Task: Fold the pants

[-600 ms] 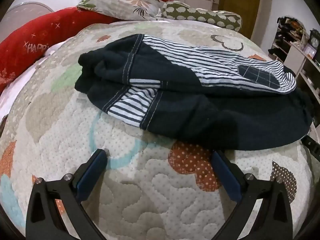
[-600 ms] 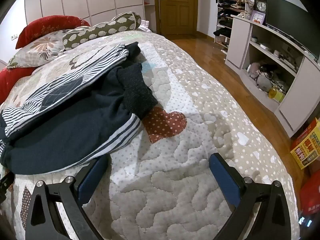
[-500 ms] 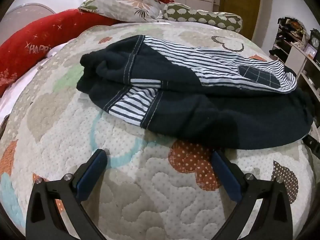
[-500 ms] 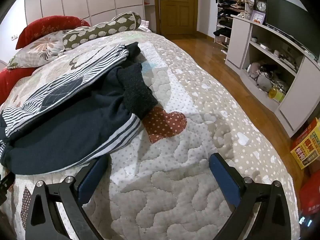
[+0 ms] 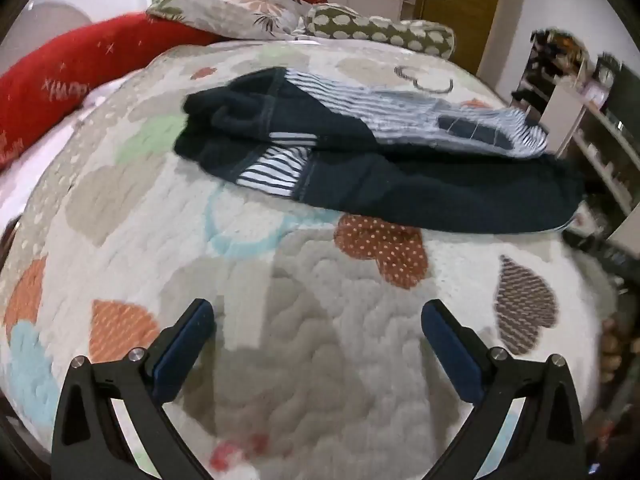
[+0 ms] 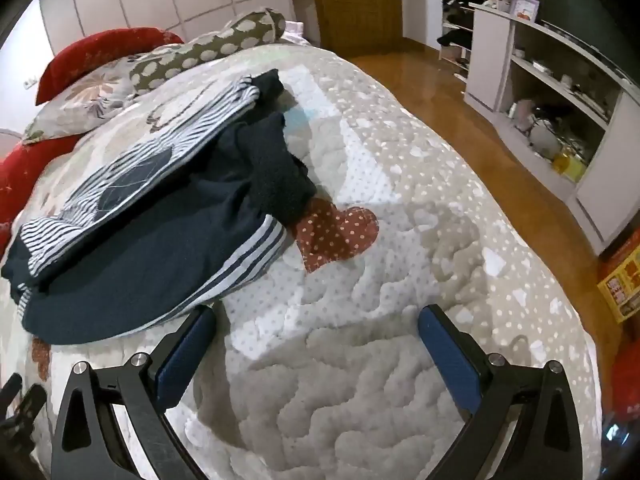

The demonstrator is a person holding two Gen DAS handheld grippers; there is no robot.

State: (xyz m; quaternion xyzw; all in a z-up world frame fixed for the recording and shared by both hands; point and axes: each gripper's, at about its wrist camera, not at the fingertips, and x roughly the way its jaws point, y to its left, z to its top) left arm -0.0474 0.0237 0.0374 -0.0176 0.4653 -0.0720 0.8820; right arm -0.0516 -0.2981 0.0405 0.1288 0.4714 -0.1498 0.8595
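Left gripper [image 5: 318,310]: spread wide, nothing between the blue-padded fingers [image 5: 184,344]; held above bare quilt, short of the pants.
Right gripper [image 6: 316,316]: also spread wide and holding nothing; left finger pad [image 6: 186,354] just beside the near hem of the pants, touching or not cannot be told.
Pants [image 5: 420,184]: dark navy, lying in a folded, layered heap on the quilt; striped white-and-navy panel [image 5: 400,120] draped over the top, with a dark patch on it.
Pants from the right wrist view [image 6: 132,256]: white side stripes along the near edge, a dark fuzzy cuff [image 6: 280,176] sticking out toward the red heart.
Red dotted heart patch [image 6: 336,236]: sewn into the quilt, partly tucked under the pants' edge.
Quilt [image 5: 320,380]: cream and beige, stitched in wavy lines, covering the bed beneath the pants.
Pillows: red ones [image 5: 72,76], a floral one [image 5: 236,12] and a spotted bolster [image 5: 384,34], beyond the pants at the head of the bed.
Shelving unit [image 6: 552,92]: white, cluttered, well apart from the pants across a wooden floor [image 6: 460,136].
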